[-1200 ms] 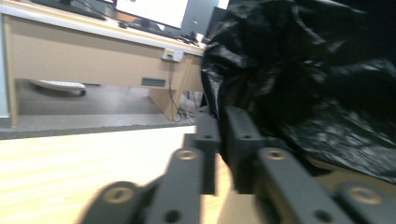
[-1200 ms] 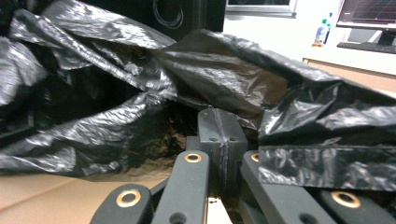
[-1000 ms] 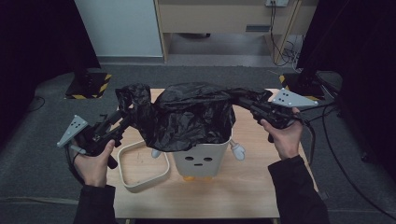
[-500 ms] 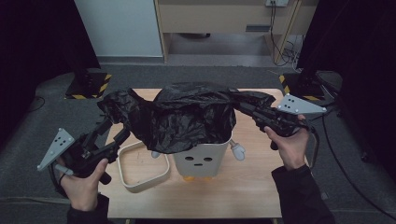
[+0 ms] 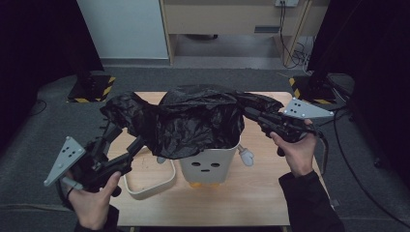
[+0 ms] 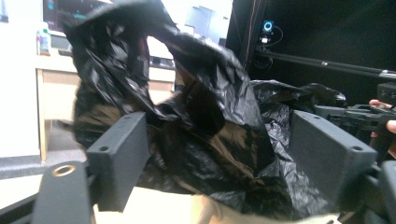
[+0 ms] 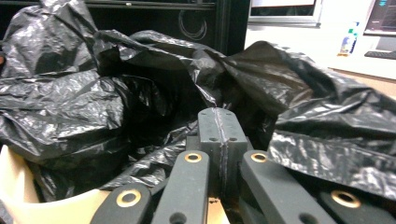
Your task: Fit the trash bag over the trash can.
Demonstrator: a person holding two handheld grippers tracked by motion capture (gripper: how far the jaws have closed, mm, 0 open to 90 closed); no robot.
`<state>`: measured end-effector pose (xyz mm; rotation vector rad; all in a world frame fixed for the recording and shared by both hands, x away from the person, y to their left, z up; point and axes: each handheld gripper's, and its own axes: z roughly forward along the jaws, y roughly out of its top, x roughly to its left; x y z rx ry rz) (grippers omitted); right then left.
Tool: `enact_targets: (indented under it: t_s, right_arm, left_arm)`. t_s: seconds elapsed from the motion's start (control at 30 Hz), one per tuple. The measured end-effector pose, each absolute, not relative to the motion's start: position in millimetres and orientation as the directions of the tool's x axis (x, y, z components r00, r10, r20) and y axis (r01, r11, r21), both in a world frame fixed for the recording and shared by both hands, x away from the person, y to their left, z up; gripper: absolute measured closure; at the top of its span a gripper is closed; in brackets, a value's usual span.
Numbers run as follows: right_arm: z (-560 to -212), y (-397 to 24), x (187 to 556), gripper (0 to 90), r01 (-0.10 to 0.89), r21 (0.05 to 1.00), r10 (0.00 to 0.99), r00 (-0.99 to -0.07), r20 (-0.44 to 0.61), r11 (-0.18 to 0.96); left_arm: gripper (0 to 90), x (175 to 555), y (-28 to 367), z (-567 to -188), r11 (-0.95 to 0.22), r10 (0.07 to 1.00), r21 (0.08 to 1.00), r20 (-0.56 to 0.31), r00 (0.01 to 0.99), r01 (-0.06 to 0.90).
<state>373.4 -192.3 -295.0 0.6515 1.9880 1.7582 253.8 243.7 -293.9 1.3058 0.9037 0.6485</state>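
Note:
A black plastic bag point(image 5: 198, 121) is draped over the top of a white bin point(image 5: 210, 166) with a face on its front. My right gripper point(image 5: 249, 113) is shut on the bag's right edge, and its pressed-together jaws point(image 7: 219, 126) are sunk in the crumpled film point(image 7: 70, 107). My left gripper point(image 5: 124, 137) is at the bag's left flap; its jaws have just been opening and stand wide. In the left gripper view the bag point(image 6: 205, 116) hangs just past the parted jaws point(image 6: 224, 149), and neither pad presses on it. The bin's rim point(image 7: 28, 205) shows under the film.
A white ring-shaped frame point(image 5: 150, 181) lies on the wooden table point(image 5: 251, 203) left of the bin. Stands with yellow-black stripes point(image 5: 94, 84) sit on the floor beyond both far corners. The right gripper point(image 6: 359, 116) shows across the bag in the left gripper view.
My left gripper has let go of the bag's left flap, opened, and drawn back toward the lower left. The right gripper has stayed put on the bag.

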Motion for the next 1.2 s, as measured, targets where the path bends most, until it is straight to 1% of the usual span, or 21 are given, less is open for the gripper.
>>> enact_targets:
  t_s: [0.03,0.07,0.1,0.13,0.17,0.2,0.23,0.3,0.33,0.37,0.53,0.6,0.67,0.7,0.73,0.87,0.93,0.97,1.07,1.2]
  right_arm:
    - [-295,-192,372,90.0,0.076,0.992,0.584,-0.812,0.005,0.097]
    - [-295,-192,372,90.0,0.076,0.992,0.584,-0.812,0.005,0.097]
    - [-294,-192,371,90.0,0.072,0.993,0.579,-0.815,0.002,0.097]
    - [-294,-192,370,90.0,0.072,0.993,0.572,-0.82,0.007,0.092]
    - [-294,-194,367,90.0,0.069,0.993,0.567,-0.824,0.004,0.093]
    - [-294,-194,367,90.0,0.069,0.993,0.567,-0.824,0.004,0.093]
    - [-294,-197,362,90.0,0.068,0.993,0.563,-0.826,0.002,0.097]
    - [-294,-201,357,90.0,0.073,0.994,0.551,-0.835,0.016,0.081]
    - [-296,-204,354,90.0,0.078,0.994,0.544,-0.839,0.026,0.073]
    - [-297,-206,352,90.0,0.083,0.994,0.542,-0.84,0.032,0.07]
    - [-308,-217,338,90.0,0.119,0.991,0.521,-0.851,0.071,0.06]
    - [-312,-221,335,90.0,0.131,0.99,0.512,-0.854,0.088,0.048]
    - [-315,-222,334,90.0,0.143,0.989,0.505,-0.857,0.104,0.039]
    - [-321,-223,333,90.0,0.165,0.986,0.498,-0.858,0.127,0.033]
    - [-324,-223,334,90.0,0.178,0.983,0.497,-0.857,0.136,0.037]
    - [-334,-220,339,90.0,0.215,0.974,0.517,-0.844,0.145,0.077]
    - [-336,-219,340,90.0,0.217,0.972,0.527,-0.838,0.14,0.087]
    - [-341,-216,344,90.0,0.215,0.972,0.548,-0.826,0.13,0.093]
    - [-342,-213,346,90.0,0.209,0.974,0.562,-0.817,0.128,0.083]
    - [-350,-206,351,90.0,0.212,0.973,0.578,-0.806,0.125,0.086]
  left_arm:
    - [25.2,257,240,-293,0.169,0.834,0.981,-0.193,0.517,0.095]
    - [25.2,262,237,-292,0.158,0.838,0.982,-0.187,0.513,0.101]
    - [29.7,266,235,-292,0.151,0.836,0.983,-0.186,0.517,0.108]
    - [38.9,270,234,-293,0.146,0.826,0.982,-0.186,0.533,0.118]
    - [54.6,278,234,-296,0.139,0.815,0.981,-0.191,0.548,0.135]
    - [63.4,278,234,-296,0.139,0.815,0.981,-0.191,0.548,0.135]
    - [69.8,285,235,-301,0.138,0.789,0.979,-0.202,0.581,0.152]
    - [81.7,284,237,-307,0.143,0.76,0.977,-0.21,0.615,0.157]
    - [87.0,284,237,-307,0.143,0.76,0.977,-0.21,0.615,0.157]
    - [89.7,282,239,-312,0.151,0.739,0.976,-0.216,0.638,0.156]
    - [90.0,273,240,-329,0.126,0.702,0.975,-0.219,0.678,0.185]
    - [90.0,271,238,-344,0.103,0.701,0.97,-0.227,0.676,0.219]
    - [90.0,273,238,-348,0.095,0.705,0.968,-0.231,0.671,0.234]
    - [90.0,278,236,-354,0.085,0.715,0.965,-0.234,0.659,0.25]
    - [90.0,281,236,-356,0.067,0.729,0.966,-0.217,0.649,0.248]
    - [90.0,293,237,-364,0.049,0.762,0.964,-0.205,0.614,0.262]
    - [90.0,296,239,-367,0.045,0.769,0.961,-0.207,0.605,0.272]
    - [90.0,298,240,-369,0.046,0.773,0.96,-0.209,0.599,0.276]
    - [90.0,305,247,-372,0.052,0.787,0.959,-0.211,0.579,0.279]
    - [90.0,325,254,-375,0.087,0.802,0.959,-0.228,0.551,0.27]
